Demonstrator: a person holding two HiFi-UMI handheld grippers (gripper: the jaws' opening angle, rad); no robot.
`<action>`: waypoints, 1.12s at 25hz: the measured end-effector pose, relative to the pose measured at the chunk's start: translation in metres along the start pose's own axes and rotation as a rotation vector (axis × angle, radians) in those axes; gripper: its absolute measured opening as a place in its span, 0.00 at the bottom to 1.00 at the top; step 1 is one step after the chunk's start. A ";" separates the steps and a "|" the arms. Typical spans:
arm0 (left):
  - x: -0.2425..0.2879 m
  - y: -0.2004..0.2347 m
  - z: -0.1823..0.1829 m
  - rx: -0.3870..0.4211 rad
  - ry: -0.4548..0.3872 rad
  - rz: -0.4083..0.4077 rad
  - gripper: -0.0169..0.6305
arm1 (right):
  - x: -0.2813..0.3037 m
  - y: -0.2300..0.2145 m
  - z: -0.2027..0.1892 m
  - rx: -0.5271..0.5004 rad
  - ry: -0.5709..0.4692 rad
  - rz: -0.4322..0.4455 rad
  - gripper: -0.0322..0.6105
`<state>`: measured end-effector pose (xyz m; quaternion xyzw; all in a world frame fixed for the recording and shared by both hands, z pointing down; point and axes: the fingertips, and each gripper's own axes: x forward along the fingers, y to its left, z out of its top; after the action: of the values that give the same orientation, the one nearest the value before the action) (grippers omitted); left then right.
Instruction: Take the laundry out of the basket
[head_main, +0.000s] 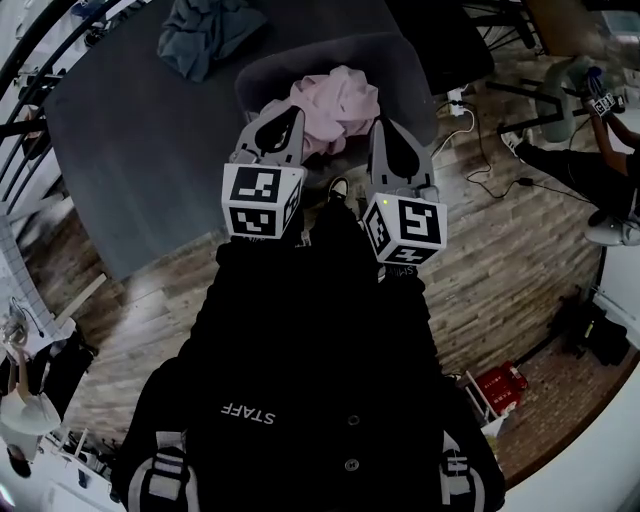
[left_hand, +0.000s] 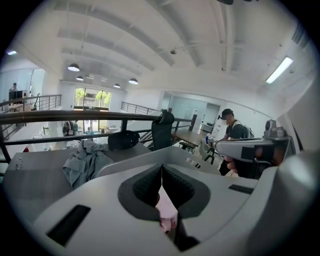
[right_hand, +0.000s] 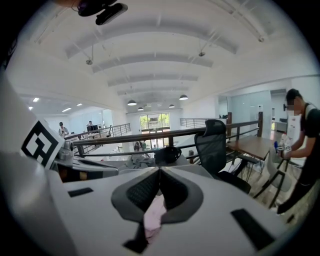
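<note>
A pink garment (head_main: 338, 108) hangs bunched between my two grippers, above a dark grey basket (head_main: 405, 75) that stands at the table's near edge. My left gripper (head_main: 272, 132) is shut on the garment's left side. In the left gripper view, pink cloth (left_hand: 167, 220) shows just behind the closed left gripper (left_hand: 161, 167). My right gripper (head_main: 397, 148) is shut on the other side. The right gripper view has a fold of the pink cloth (right_hand: 154, 216) caught under the closed right gripper (right_hand: 160, 172). Both grippers are held level and close together.
A blue-grey garment (head_main: 205, 35) lies crumpled on the grey table (head_main: 130, 150), and also shows in the left gripper view (left_hand: 82, 162). A black office chair (right_hand: 215, 145) and a railing (right_hand: 150, 137) stand beyond. A person (right_hand: 302, 140) stands at the right. Cables (head_main: 480, 150) run over the wooden floor.
</note>
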<state>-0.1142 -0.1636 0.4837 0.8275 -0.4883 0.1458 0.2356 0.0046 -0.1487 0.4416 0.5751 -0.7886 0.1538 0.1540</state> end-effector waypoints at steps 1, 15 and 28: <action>0.002 -0.003 0.001 0.004 -0.003 0.001 0.04 | 0.002 -0.003 -0.001 0.000 0.004 0.010 0.07; 0.063 -0.007 -0.029 0.088 0.197 0.059 0.04 | 0.034 -0.064 -0.011 0.017 0.066 0.119 0.07; 0.110 0.010 -0.074 0.117 0.399 0.002 0.15 | 0.074 -0.085 -0.045 0.062 0.196 0.145 0.07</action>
<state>-0.0712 -0.2093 0.6008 0.7940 -0.4237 0.3350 0.2791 0.0675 -0.2178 0.5190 0.5035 -0.8040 0.2444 0.2008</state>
